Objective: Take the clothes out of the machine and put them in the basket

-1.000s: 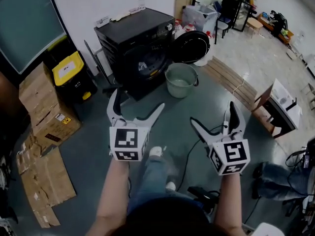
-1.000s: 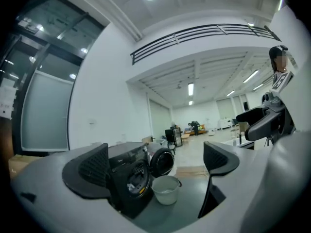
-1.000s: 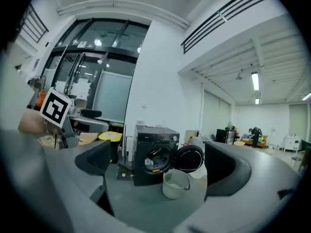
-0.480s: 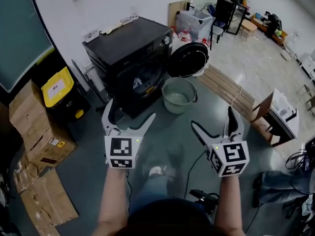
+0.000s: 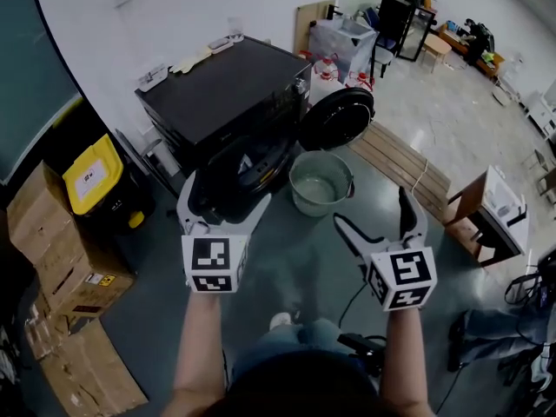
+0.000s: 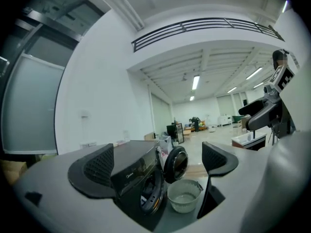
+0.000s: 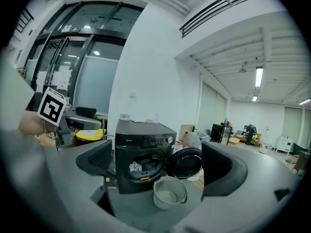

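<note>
Left gripper (image 5: 228,189) and right gripper (image 5: 372,207) gape, empty, short of the washer (image 5: 226,85); basket (image 5: 320,208) sits just beside its swung-out door (image 5: 337,118).

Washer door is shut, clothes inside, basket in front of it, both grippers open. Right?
No: the washer door is open, per the right gripper view. Rest holds: clothes inside, basket in front of it, left gripper and right gripper open.

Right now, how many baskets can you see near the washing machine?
1. The basket stands on the floor in front of the washing machine, by its open door. No other shows.
</note>
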